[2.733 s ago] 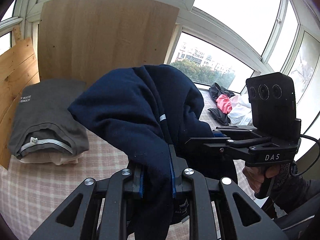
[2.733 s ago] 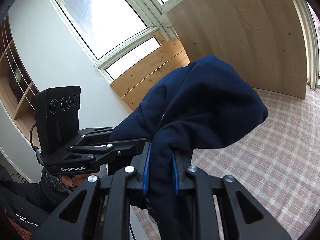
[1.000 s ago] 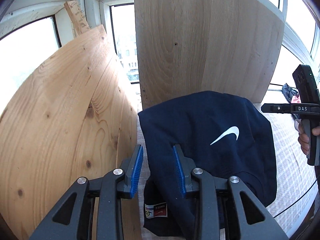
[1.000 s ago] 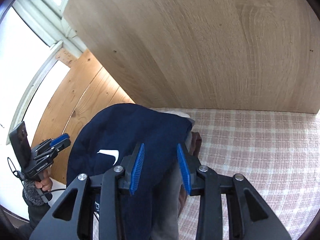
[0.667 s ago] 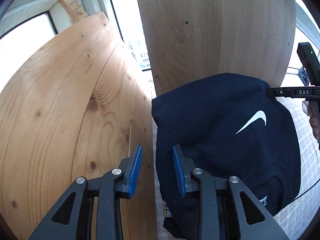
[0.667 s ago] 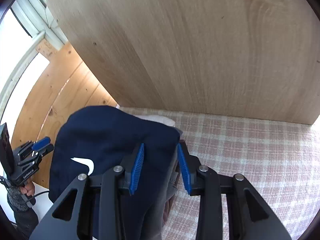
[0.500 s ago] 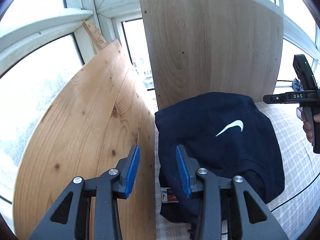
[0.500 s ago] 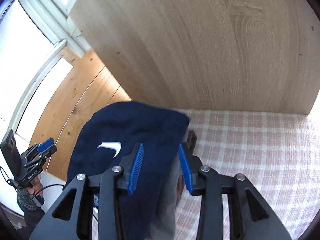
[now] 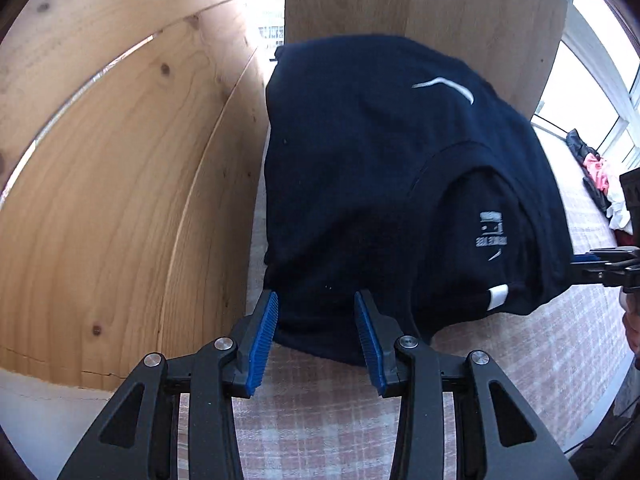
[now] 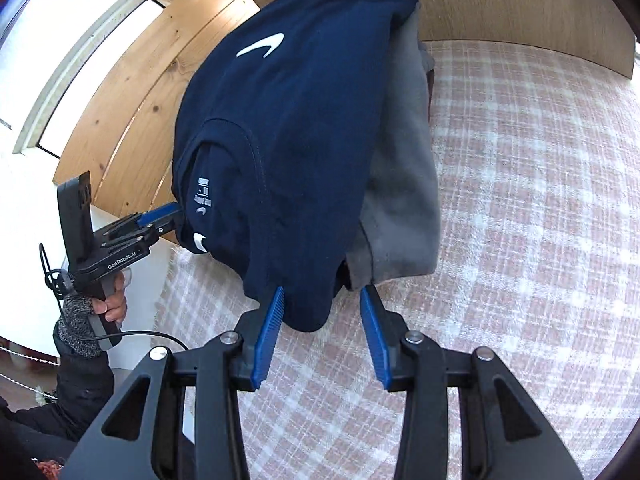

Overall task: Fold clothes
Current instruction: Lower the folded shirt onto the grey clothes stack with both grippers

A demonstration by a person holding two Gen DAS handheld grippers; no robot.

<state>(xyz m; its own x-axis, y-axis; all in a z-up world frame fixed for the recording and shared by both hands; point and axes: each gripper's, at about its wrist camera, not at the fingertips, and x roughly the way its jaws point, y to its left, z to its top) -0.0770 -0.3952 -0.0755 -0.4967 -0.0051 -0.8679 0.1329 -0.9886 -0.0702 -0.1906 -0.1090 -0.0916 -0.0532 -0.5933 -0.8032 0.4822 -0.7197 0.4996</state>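
Observation:
A folded navy sweatshirt (image 9: 380,184) with a white swoosh lies on top of a pile; it also shows in the right wrist view (image 10: 288,120). Under it is a folded grey garment (image 10: 404,184). My left gripper (image 9: 316,336) is open at the sweatshirt's near left corner, its jaws astride the hem without pinching it. My right gripper (image 10: 322,332) is open at the near right corner, its jaws apart on either side of the hanging navy edge. The left gripper also shows in the right wrist view (image 10: 160,218), touching the sweatshirt's left edge.
The pile sits on a pink checked cloth (image 10: 520,200). Wooden boards stand to the left (image 9: 120,200) and behind (image 9: 440,8). More loose clothes (image 9: 596,176) lie far right by the window.
Both grippers carried the navy sweatshirt over and laid it on the grey pile, then opened. Since half a second ago both have drawn in low at its near edge.

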